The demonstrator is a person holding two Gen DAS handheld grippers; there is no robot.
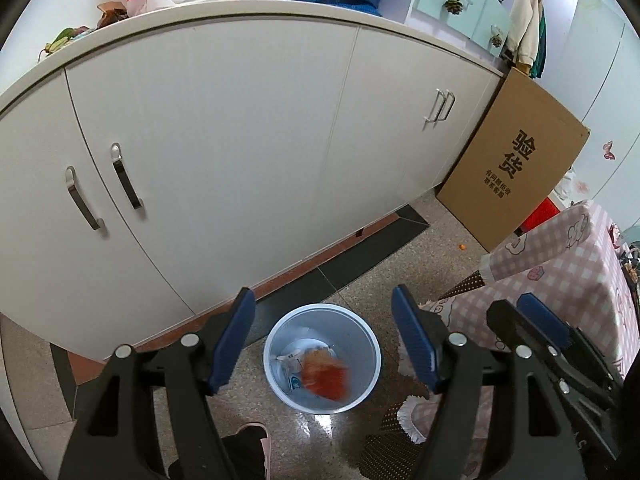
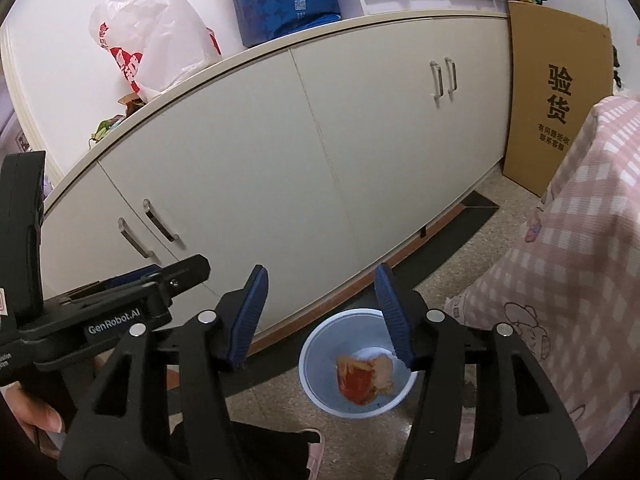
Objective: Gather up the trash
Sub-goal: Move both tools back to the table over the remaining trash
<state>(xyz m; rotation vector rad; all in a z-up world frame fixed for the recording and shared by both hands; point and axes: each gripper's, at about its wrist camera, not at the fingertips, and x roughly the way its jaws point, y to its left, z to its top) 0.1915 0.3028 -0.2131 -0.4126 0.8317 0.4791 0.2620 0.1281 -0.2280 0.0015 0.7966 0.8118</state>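
Trash in orange and red [image 2: 362,380] lies blurred inside the pale blue bin [image 1: 372,354], on top of some white wrappers [image 1: 294,360], and the bin stands on the speckled floor below and ahead of both hand-held tools. The right gripper [image 2: 322,316] hangs over the bin with its blue pads spread apart and nothing between them; the bin's mouth shows through the gap, just under the right-hand pad. The left gripper [image 1: 322,338] is beside it, also spread wide and empty, with the bin framed between its fingers. From the right wrist view the left tool's black body juts in at the left, a hand [image 2: 34,414] gripping it low down. Beyond the bin runs a long white cabinet [image 1: 240,152] with metal handles. On its top, far ahead, sit a white plastic bag with red print [image 2: 156,48], a blue bag [image 2: 286,4] and some small scraps [image 1: 108,14] near the left end. A cardboard box [image 1: 516,160] leans at the cabinet's right end, and a pink checked cloth [image 2: 580,260] hangs to the right of the grippers.
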